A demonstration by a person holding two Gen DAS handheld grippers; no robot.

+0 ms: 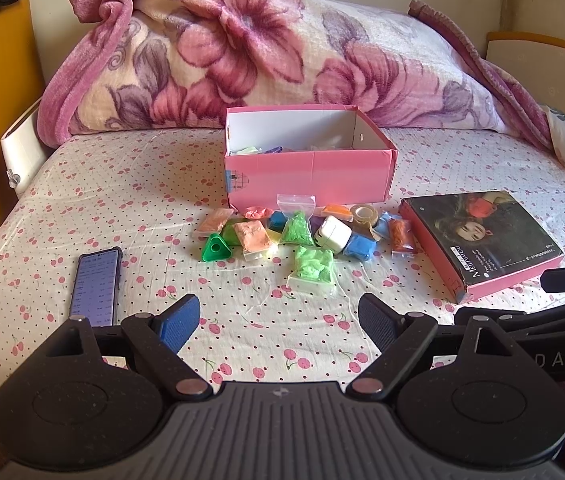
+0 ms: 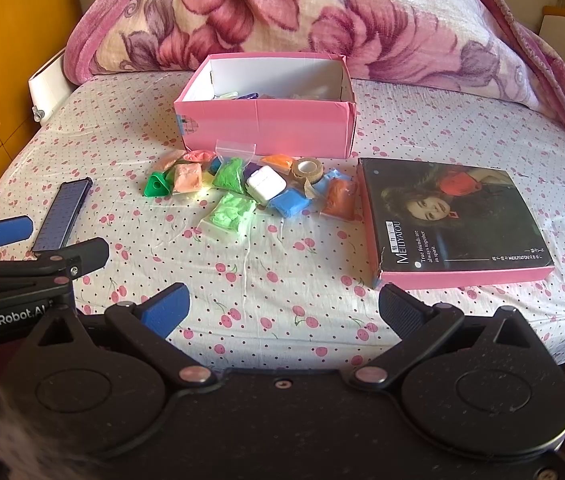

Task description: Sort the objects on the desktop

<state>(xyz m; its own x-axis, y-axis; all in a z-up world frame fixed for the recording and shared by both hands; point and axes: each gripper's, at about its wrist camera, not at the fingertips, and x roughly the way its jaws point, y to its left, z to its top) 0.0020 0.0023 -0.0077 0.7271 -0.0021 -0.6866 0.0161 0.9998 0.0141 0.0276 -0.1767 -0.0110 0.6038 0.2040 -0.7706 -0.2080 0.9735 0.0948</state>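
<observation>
A pile of packets lay just before the box; the lid sat right of the pile, the phone well left, the blanket behind.

Glossy pink cardboard box, crinkly clear plastic clay bags, matt cotton sheet, fuzzy fleece blanket.

Warm daylight lit the bed evenly w/ soft shadows. Slight glare on the box lid. Both views sharp at centre; fisheye bent edges, dark vignette in corners.
</observation>
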